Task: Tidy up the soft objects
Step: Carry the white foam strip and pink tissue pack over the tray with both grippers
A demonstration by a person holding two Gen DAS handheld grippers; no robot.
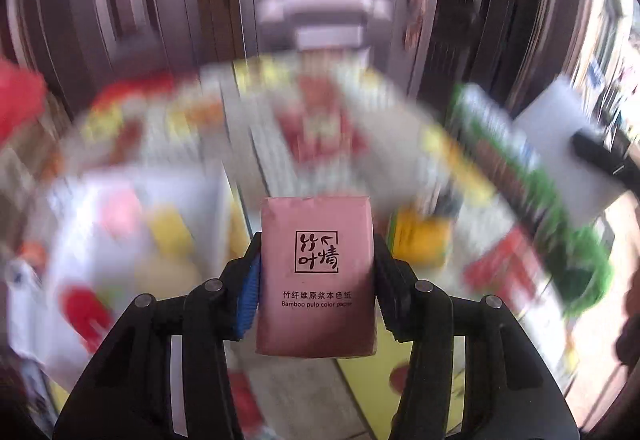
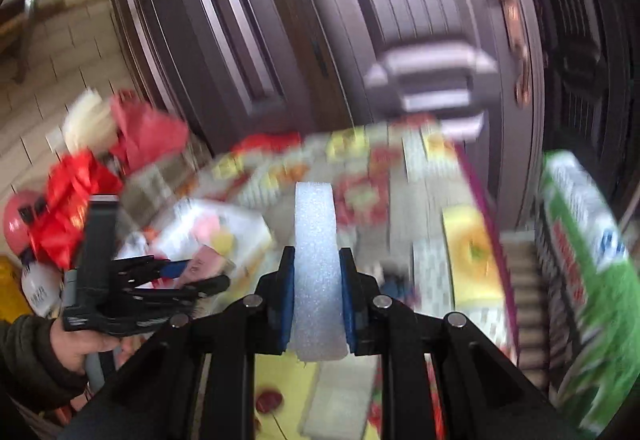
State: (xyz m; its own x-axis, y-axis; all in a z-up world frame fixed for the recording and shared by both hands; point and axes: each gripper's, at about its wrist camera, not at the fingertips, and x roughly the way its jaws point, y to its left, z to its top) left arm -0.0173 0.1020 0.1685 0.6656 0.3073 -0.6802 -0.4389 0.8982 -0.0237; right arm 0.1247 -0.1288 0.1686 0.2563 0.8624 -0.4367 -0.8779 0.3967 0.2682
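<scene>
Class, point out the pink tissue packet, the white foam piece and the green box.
Pink plastic-wrapped tissue packet point(image 1: 316, 272), left wrist view: its printed front face.
White foam piece point(image 2: 318, 272), right wrist view: its narrow edge, facing the camera.
Green printed cardboard box point(image 2: 588, 272), right wrist view: its side panel.

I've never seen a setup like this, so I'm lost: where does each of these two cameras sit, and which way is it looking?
Left wrist view: sits on the left claw, looking forward along its fingers, shut on a pink tissue pack, toward a blurred patterned table.
Right wrist view: sits on the right claw, shut on a white foam piece; the person's left hand shows at left.
Shared: the pink tissue pack, the green box, the dark door behind.
</scene>
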